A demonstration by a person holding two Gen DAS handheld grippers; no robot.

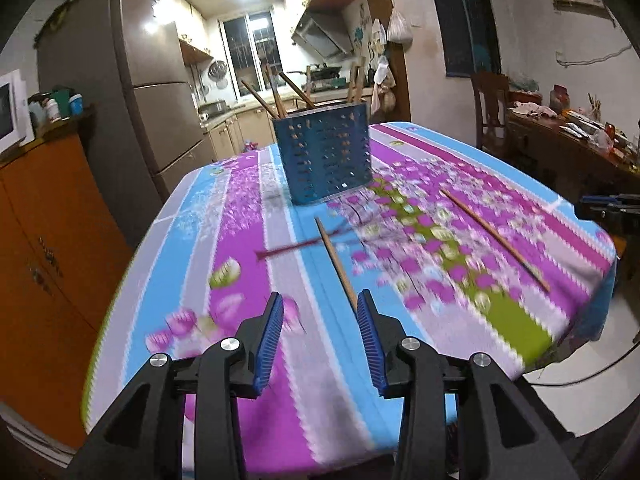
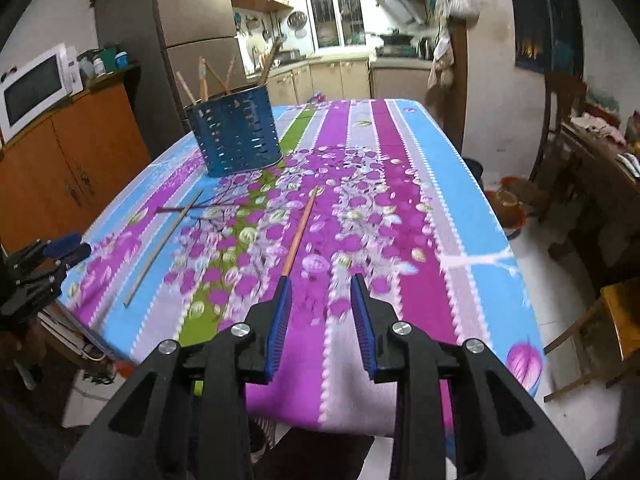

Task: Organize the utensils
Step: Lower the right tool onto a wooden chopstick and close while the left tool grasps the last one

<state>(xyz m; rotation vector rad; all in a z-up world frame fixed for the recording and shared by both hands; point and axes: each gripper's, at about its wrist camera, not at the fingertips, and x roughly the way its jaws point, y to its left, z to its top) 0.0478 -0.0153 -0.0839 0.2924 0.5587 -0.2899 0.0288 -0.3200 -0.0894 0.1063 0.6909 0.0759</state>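
Blue ribbed pads line both sets of jaws. The left gripper (image 1: 320, 304) stands wide open with nothing between its fingers; the near end of one chopstick (image 1: 335, 261) runs up to the inner edge of its right-hand pad, though whether they touch cannot be told. The right gripper (image 2: 319, 286) is likewise wide open and holds nothing, and a second chopstick (image 2: 301, 229) ends just at the tip of its left-hand pad. Two chopsticks lie loose on the bench (image 1: 248, 392), well apart from each other on the striped floral cloth. One blue perforated holder (image 1: 325, 156) stands upright farther back on the bench, with several chopsticks (image 1: 276, 98) leaning out of it; their exact number is unclear.
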